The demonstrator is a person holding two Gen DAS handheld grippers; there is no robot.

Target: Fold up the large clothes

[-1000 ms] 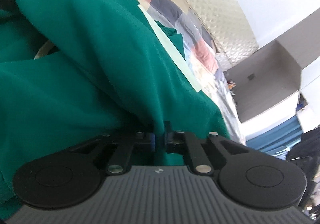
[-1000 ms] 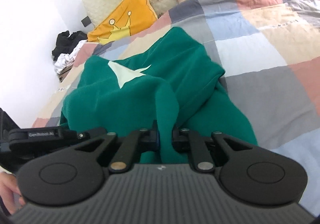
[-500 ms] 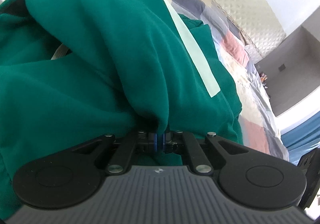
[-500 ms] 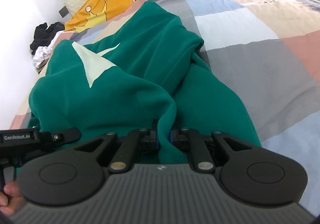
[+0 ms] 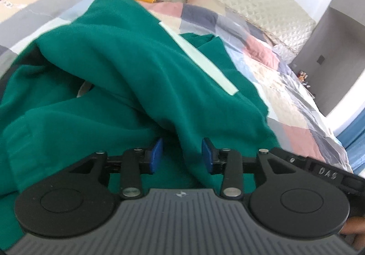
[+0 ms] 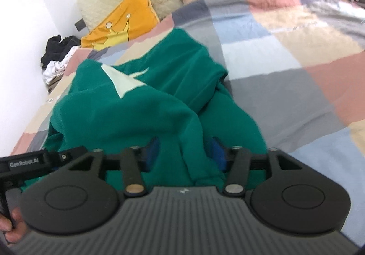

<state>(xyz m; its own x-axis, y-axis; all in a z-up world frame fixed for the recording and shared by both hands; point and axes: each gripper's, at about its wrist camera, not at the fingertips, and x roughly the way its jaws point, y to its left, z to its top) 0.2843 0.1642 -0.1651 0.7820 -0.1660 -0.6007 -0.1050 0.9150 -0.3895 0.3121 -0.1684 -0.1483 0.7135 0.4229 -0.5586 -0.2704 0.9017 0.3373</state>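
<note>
Tools, left [image 5: 182, 155] and right [image 6: 186, 154], angled down, jaws opening around green garment [image 5: 127, 77].

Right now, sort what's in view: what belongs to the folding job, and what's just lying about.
Job: green garment; left gripper and right gripper, both opening with its cloth between them.

Lying about: orange crown cushion; patchwork quilt; black and white clothes pile.

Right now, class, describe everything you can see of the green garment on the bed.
The green garment is a large, soft, fleece-looking piece, deep green with a pale star-shaped patch and a pale stripe. It lies bunched in thick folds on the patchwork quilt, below the yellow crown pillow. A fold runs between the opening jaws of both the left gripper and the right gripper.
</note>
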